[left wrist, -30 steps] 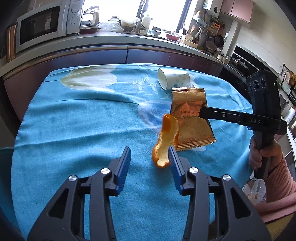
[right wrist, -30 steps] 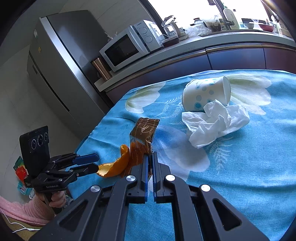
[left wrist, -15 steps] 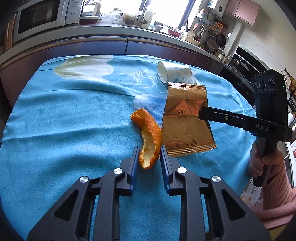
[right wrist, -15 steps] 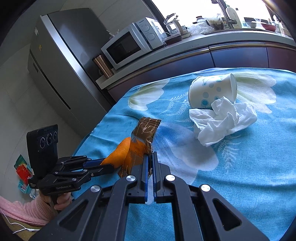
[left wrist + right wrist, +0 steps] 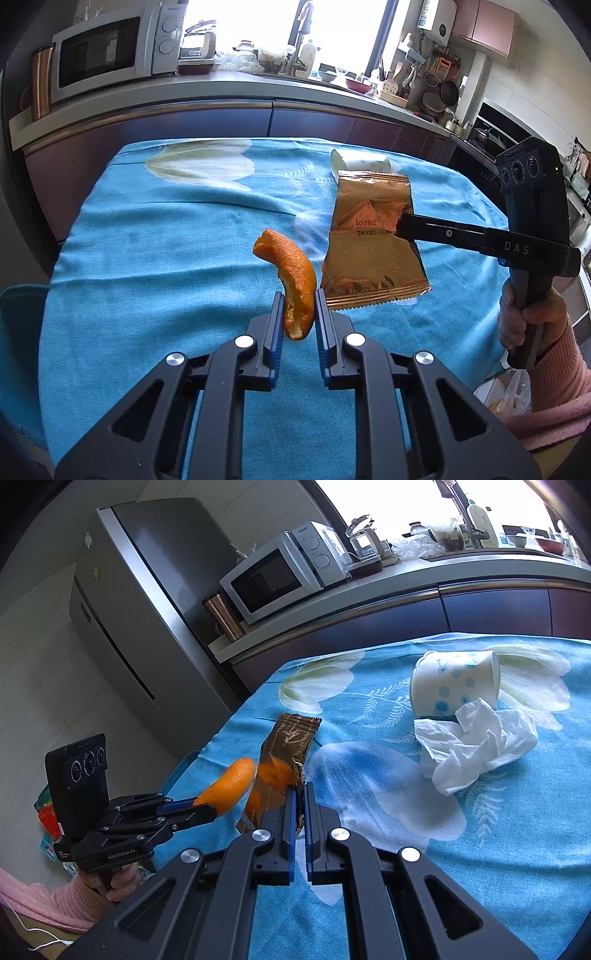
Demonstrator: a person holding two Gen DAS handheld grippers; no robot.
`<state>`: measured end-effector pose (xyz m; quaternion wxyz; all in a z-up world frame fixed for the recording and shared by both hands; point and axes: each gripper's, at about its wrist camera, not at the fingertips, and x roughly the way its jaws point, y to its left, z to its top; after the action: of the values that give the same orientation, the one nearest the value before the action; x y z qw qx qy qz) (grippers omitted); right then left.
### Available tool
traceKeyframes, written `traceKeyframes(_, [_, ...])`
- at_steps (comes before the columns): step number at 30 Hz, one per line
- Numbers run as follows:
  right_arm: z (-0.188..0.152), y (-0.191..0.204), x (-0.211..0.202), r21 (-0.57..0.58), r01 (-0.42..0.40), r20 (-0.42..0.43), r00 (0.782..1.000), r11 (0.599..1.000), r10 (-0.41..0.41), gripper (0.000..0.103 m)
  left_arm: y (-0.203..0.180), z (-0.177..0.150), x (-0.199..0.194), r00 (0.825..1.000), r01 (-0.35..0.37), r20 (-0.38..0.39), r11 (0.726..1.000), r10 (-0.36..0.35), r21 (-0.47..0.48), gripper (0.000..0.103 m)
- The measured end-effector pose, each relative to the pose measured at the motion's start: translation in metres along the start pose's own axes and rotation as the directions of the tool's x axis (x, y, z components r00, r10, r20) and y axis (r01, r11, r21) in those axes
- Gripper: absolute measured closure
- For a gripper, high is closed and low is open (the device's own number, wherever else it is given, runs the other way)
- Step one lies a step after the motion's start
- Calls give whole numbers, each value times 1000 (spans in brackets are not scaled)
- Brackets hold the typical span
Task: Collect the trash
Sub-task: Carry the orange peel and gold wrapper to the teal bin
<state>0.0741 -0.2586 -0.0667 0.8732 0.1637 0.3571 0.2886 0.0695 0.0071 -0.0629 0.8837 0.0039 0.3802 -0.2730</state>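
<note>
A curved orange peel (image 5: 293,280) sticks up from my left gripper (image 5: 298,314), whose jaws are closing and press on its lower end; the peel hangs above the blue tablecloth. In the right wrist view the same peel (image 5: 229,788) shows at the left gripper's tips. My right gripper (image 5: 300,797) is shut on the edge of a gold snack wrapper (image 5: 284,760), held off the cloth. The wrapper (image 5: 369,240) hangs just right of the peel in the left wrist view. A dotted paper cup (image 5: 454,683) lies on its side, with a crumpled white tissue (image 5: 476,746) against it.
The table wears a blue cloth with white flowers (image 5: 166,258). Behind it runs a counter with a microwave (image 5: 107,51) and a sink. A grey fridge (image 5: 140,627) stands beyond the table's left end. A plastic bag (image 5: 513,398) sits low at the right.
My left gripper has closed from wide open onto the orange peel and lifted it off the cloth. The right gripper has kept still with the wrapper.
</note>
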Motion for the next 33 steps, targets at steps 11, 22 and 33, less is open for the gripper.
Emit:
traceKeyframes(11, [12,39,27,-59,-80,-21,997,995,79,100,23,-7,-49,996,-80,48,996,81,-25,87])
traceKeyframes(22, [23,82,68,-112,-157,-70,986,981,150,100,63,-21,-95,979,-177,85,980,184,-89,87])
traceKeyframes(33, [29,123,111,-147,-231,-136,968,962,212,100,105,-36,-132,952,-273,103,950,290,-152,87])
